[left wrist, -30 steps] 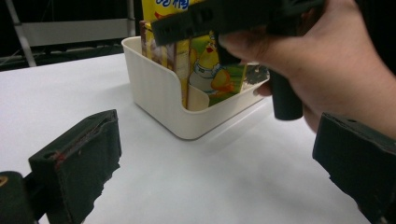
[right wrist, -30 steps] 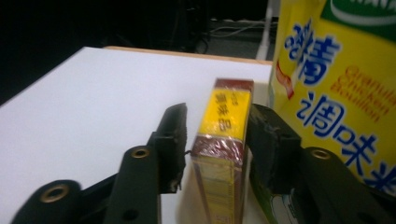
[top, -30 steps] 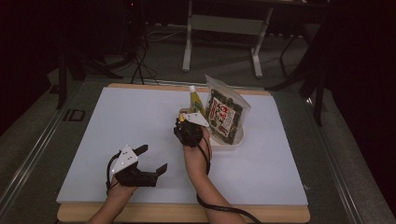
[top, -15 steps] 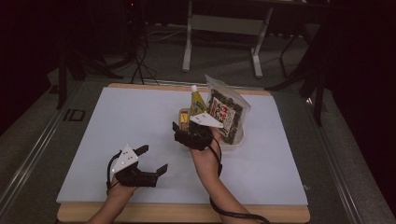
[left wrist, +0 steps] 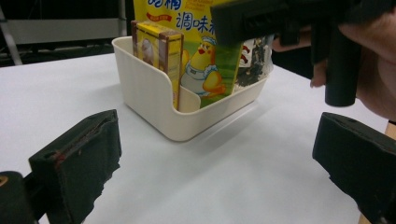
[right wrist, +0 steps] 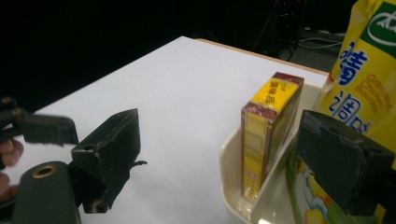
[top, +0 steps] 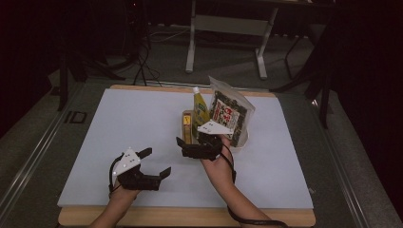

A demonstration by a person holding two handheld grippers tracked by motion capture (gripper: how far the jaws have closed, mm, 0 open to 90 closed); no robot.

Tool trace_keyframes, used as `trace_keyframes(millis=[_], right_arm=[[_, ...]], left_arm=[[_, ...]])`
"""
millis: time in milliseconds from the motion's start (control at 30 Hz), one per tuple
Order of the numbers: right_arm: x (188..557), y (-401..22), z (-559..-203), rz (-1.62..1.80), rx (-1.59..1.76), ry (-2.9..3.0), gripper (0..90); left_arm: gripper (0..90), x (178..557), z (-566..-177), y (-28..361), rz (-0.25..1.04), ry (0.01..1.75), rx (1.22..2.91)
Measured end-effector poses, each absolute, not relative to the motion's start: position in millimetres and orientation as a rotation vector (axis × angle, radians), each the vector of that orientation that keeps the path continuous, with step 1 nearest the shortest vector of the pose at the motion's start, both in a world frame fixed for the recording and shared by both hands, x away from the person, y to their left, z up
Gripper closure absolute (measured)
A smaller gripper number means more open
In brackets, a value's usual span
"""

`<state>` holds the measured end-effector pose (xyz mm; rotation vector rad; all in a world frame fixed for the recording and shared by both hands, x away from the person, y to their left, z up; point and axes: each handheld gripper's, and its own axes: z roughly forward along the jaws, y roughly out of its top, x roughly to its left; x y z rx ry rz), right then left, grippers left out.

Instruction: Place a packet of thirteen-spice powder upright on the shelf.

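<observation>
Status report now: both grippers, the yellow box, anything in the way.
Left gripper open, idle. Right gripper just opened, empty. Yellow box upright in cream bin. Nothing blocking.

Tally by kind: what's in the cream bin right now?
Small yellow and maroon cardboard box: 1
Yellow seasoning pouch with a chick print: 1
Clear bag of dark seaweed with a red label: 1
Total: 3, all upright in the cream plastic bin.

Overall dim; surroundings fall to black. The white table is evenly lit from above, with soft shadows. Gripper views: near black fingers slightly soft, mild grain, no glare.
</observation>
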<state>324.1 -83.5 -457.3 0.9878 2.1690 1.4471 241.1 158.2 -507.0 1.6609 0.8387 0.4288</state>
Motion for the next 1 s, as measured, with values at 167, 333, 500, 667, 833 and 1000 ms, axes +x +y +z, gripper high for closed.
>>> trace_keyframes(millis=[167, 333, 500, 667, 833, 1000], right_arm=[[318, -90, -462, 1.433, 0.964, 2.206, 14.0], [310, -102, -464, 1.444, 0.954, 2.213, 14.1], [302, -116, -466, 1.443, 0.951, 2.212, 14.1], [297, -128, -468, 1.446, 0.952, 2.212, 14.1], [290, -146, -467, 1.441, 0.949, 2.206, 14.2], [283, -161, -465, 1.430, 0.923, 2.191, 14.2]], left_arm=[[1.5, 241, -508, 159, 0.423, 0.841, 1.669], [1.5, 241, -507, 158, 0.419, 0.837, 1.672], [1.5, 240, -508, 158, 0.417, 0.835, 1.674], [1.5, 240, -508, 158, 0.417, 0.832, 1.678], [1.5, 239, -507, 157, 0.419, 0.822, 1.685], [1.5, 239, -507, 158, 0.413, 0.822, 1.681]])
